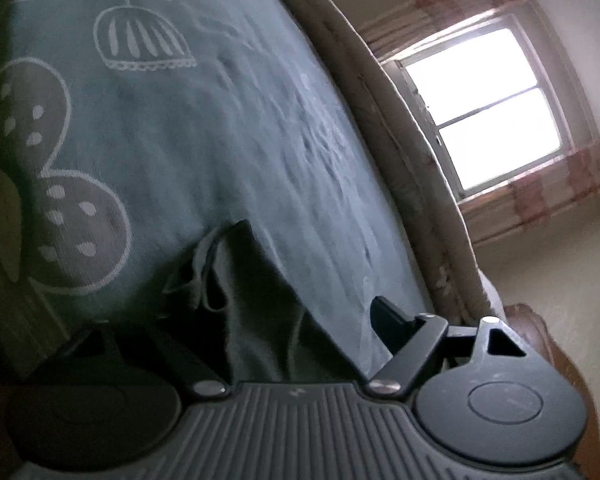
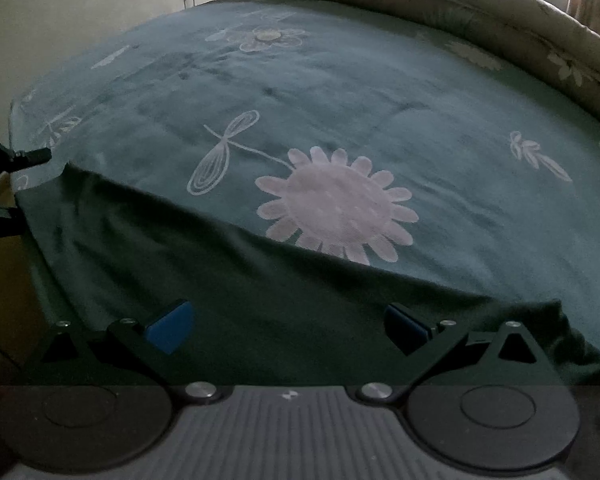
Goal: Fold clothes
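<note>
**A:** Where is the cloth now, and why does it lie like that?

**B:** The dark green soft garment [image 2: 220, 280] lies spread on the teal blanket with white flower drawings [image 2: 340, 92], along the near side of the bed. I think it is laid flat so that I can take its edge at two places and fold it over.

**A:** What does your left gripper [image 1: 248, 320] do?

**B:** It is at the left end of the garment, and one corner with a seam stands up between its fingers. The jaws are spread. The right finger [image 1: 392, 320] is clearly free of the cloth; the other finger is in shadow, so I cannot see it well. I judge that nothing is pinched yet.

**A:** And the pose?

**B:** It is rolled to one side and points almost flat across the bed, toward the bright window [image 1: 488, 108].

**A:** The right gripper [image 2: 288, 320]?

**B:** It hangs over the near edge of the garment and looks steeply down. Its jaws are wide apart, the blue pads [image 2: 172, 324] are on both sides above the cloth, and they hold nothing.
</note>
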The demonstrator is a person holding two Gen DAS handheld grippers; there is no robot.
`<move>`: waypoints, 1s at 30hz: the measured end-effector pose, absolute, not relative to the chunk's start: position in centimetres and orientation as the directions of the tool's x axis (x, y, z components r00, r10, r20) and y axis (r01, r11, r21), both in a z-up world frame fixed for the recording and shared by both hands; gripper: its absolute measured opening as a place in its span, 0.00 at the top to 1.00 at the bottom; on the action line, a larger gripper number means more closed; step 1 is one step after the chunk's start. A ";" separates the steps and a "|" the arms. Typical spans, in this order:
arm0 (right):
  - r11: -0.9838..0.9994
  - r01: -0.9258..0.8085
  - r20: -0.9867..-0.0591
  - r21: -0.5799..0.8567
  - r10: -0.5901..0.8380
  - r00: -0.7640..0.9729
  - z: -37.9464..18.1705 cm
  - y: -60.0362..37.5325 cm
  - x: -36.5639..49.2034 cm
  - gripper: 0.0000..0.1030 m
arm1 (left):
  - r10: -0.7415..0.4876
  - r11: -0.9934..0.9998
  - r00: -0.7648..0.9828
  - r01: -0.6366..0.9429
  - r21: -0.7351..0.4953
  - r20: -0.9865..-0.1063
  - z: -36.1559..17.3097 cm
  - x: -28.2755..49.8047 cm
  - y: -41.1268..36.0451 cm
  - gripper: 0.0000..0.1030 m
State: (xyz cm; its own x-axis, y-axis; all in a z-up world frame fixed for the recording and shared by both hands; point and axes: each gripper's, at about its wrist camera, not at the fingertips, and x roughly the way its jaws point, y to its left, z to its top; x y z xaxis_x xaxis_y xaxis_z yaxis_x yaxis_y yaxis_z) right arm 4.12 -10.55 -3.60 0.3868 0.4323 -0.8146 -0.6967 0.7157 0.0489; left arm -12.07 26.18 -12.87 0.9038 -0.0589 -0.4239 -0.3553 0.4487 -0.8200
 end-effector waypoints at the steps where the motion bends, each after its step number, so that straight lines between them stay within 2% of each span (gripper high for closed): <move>1: 0.714 -0.698 -0.813 0.050 0.435 0.387 -3.6 -10.6 4.1 0.00 | -0.053 0.456 0.902 -0.359 -0.814 -0.428 -12.8 -12.1 26.1 0.30; 3: 0.712 -0.700 -0.812 0.052 0.439 0.386 -3.6 -10.6 4.0 0.00 | -0.042 0.470 0.899 -0.367 -0.802 -0.436 -12.8 -12.2 26.0 0.34; 5: 0.711 -0.701 -0.810 0.055 0.442 0.385 -3.7 -10.7 3.9 0.00 | -0.034 0.467 0.885 -0.396 -0.790 -0.464 -12.7 -12.2 26.2 0.47; 7: 0.715 -0.696 -0.806 0.058 0.445 0.390 -3.6 -10.9 3.8 0.00 | -0.026 0.461 0.863 -0.437 -0.773 -0.504 -12.6 -12.1 26.4 0.71; 8: 0.717 -0.694 -0.804 0.063 0.448 0.390 -3.6 -11.0 3.7 0.00 | -0.021 0.459 0.846 -0.465 -0.757 -0.532 -12.6 -12.0 26.7 0.78; 9: 0.719 -0.692 -0.802 0.067 0.451 0.391 -3.5 -11.2 3.6 0.00 | -0.016 0.466 0.830 -0.487 -0.739 -0.558 -12.5 -11.9 26.7 0.94; 10: 0.721 -0.690 -0.800 0.069 0.453 0.393 -3.4 -11.4 3.5 0.00 | -0.011 0.480 0.814 -0.506 -0.717 -0.581 -12.4 -11.8 26.8 0.97; 14: 0.723 -0.681 -0.789 0.115 0.483 0.380 -3.2 -12.5 3.6 0.00 | 0.007 0.547 0.784 -0.523 -0.654 -0.621 -10.7 -11.3 26.0 0.97; 19: 0.658 -0.667 -0.756 0.350 0.619 0.214 -3.5 -12.6 4.5 0.00 | 0.019 0.633 0.809 -0.464 -0.619 -0.587 -7.6 -11.1 24.2 0.97; 25: 0.475 -0.535 -0.616 0.699 0.780 -0.112 -5.9 -8.9 6.1 0.00 | 0.021 0.704 0.827 -0.411 -0.579 -0.561 -5.0 -10.7 22.5 0.97; 30: 0.397 -0.430 -0.533 0.811 0.804 -0.264 -7.7 -5.0 6.6 0.00 | 0.016 0.715 0.835 -0.394 -0.578 -0.550 -4.6 -10.9 22.8 0.97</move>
